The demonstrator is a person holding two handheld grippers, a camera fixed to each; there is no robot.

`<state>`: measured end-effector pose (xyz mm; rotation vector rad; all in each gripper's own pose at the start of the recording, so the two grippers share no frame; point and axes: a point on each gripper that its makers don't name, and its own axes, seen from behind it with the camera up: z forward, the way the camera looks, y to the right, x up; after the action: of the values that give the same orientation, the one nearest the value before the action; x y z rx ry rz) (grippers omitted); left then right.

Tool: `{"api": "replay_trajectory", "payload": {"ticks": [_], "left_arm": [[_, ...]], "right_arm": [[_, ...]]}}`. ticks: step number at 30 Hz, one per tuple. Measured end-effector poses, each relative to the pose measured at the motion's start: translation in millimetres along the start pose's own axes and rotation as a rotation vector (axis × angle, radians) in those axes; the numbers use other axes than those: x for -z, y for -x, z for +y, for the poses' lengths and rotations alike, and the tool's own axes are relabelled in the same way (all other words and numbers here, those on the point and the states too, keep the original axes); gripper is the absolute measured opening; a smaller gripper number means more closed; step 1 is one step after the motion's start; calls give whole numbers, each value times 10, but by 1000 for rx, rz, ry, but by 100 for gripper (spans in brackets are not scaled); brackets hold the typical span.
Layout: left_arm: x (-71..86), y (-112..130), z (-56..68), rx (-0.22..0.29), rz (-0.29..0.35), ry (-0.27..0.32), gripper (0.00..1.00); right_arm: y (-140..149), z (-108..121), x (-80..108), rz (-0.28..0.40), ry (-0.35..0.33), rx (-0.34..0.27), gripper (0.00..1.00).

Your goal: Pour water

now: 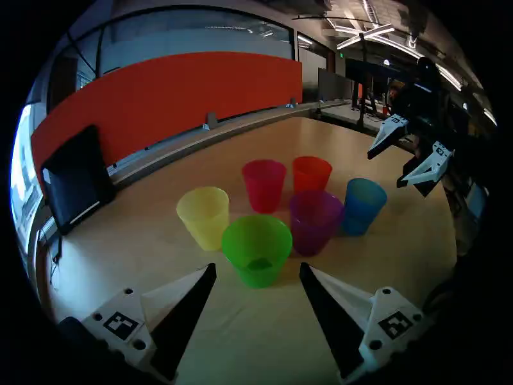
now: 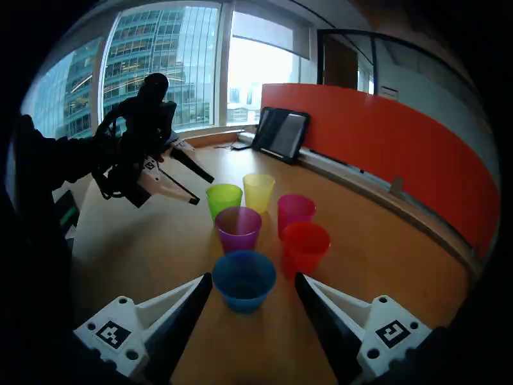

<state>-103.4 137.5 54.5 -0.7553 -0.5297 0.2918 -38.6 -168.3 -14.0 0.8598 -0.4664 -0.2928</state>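
Six plastic cups stand upright in a tight cluster on the wooden table (image 1: 397, 276), with the purple cup (image 1: 314, 221) in the middle. The left gripper (image 1: 256, 265) hangs low over the table, its fingers spread wide with nothing between them. It is aimed at the green cup (image 1: 256, 247), which stands just beside the purple cup on the left gripper's side. The right gripper (image 2: 253, 276) is likewise wide open and empty. It faces the blue cup (image 2: 244, 280), just beside the purple cup on the opposite side. The yellow cup (image 1: 203, 215), the pink cup (image 1: 264, 185) and the orange cup (image 1: 312, 174) stand round the rest of the purple cup.

Whether any cup holds water cannot be told. The green cup shows a dark patch at its bottom, too unclear to call.

The step in hand looks like the reach to pick up a cup. To do it well, each gripper should come in level, with one finger on either side of its cup about halfway up. It should close gently, since thin plastic is likely to flex. The finger nearest the purple cup has little room, so a slow, straight entry is wise. The cup should be lifted straight up before any tilt.
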Motion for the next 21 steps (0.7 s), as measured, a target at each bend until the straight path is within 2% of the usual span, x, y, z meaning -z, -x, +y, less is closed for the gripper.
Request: {"api": "replay_trajectory", "payload": {"ticks": [12,21], "left_arm": [[-295,13,-23,-14,-41,33,97],[-424,-15,18,-20,-52,58,97]], "right_arm": [[198,3,-163,-55,-8,20,100],[204,-19,-293,-59,-35,10,100]]}}
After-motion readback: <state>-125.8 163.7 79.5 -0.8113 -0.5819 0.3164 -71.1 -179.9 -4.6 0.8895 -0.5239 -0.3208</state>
